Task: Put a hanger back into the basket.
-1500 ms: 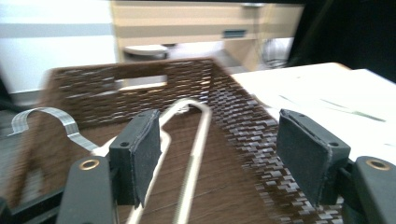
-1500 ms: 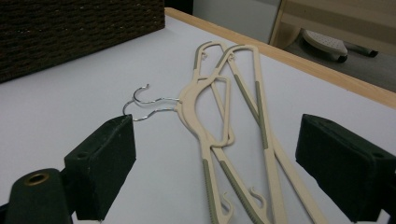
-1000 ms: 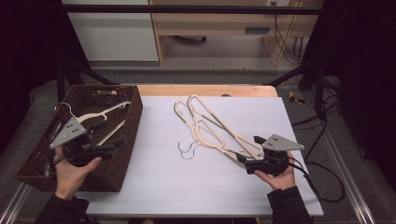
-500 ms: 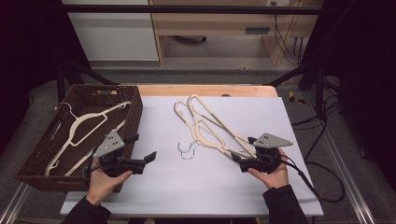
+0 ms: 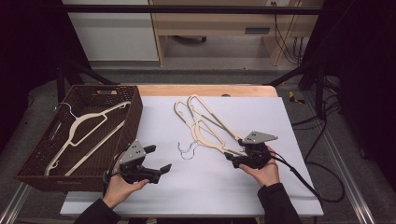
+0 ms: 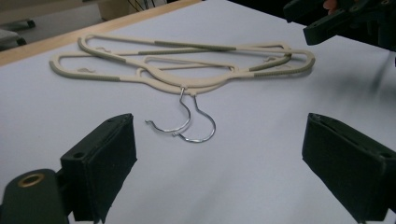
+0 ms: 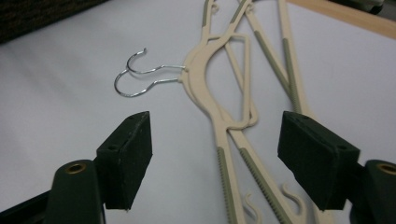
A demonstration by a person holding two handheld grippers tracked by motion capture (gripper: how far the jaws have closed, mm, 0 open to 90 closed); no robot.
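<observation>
Two cream plastic clothes hangers with grey ribbed shoulder strips and thin chrome wire hooks (image 5: 205, 128) lie overlapped on the white bench (image 5: 289, 121), well to the right of the brown wicker basket (image 5: 133, 116); a third cream hanger (image 5: 88, 130) lies inside that basket. They look light, stiff and smooth, so the ribbed grey strips or the thick neck should give the surest hold; the wire hooks look thin and likely to slip. The right gripper (image 5: 233, 160), at the stack's end farthest from the basket, has jaws that have just been closing, astride the hanger arms without pressing them. The left gripper (image 5: 159, 161), just beside the basket, has wide, empty jaws. No readable writing or brand.
</observation>
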